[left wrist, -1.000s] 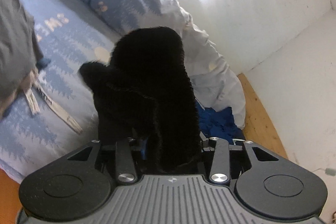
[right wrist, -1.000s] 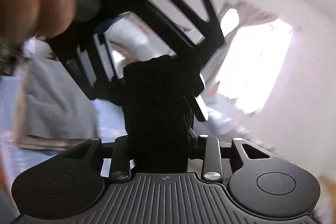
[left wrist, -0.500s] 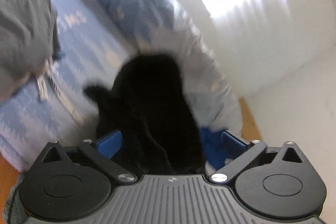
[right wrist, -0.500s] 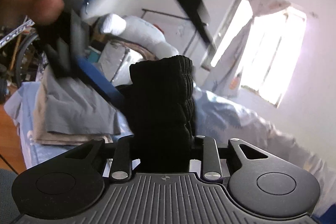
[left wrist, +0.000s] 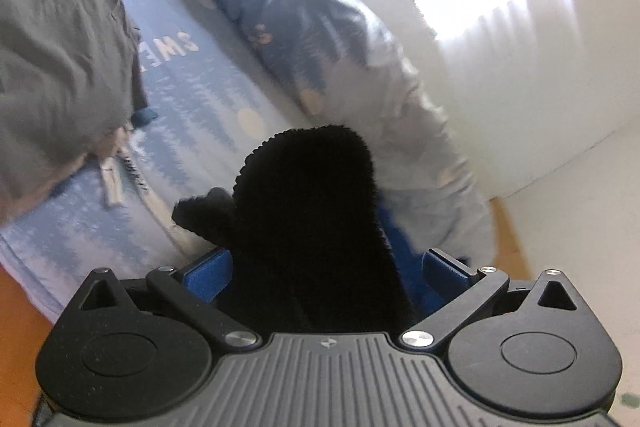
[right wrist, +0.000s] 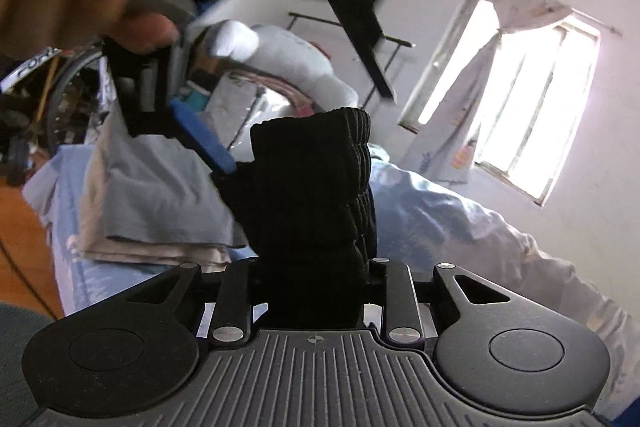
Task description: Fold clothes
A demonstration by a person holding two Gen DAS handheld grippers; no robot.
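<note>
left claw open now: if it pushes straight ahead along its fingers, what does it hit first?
The black knit garment sitting between the open fingers of the left claw; it fills the centre line. Past that, probably the rumpled blue patterned duvet on the bed, though depth there is unclear.

Each hand-held gripper has a ribbed black body, silver screws and blue finger pads.

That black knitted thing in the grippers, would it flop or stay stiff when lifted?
Probably floppy: the black knit garment bunches in soft ribbed folds where the right gripper pinches it. Likely light, since a small pinch seems to hold it up. Its fuzzy surface should resist slipping.
</note>
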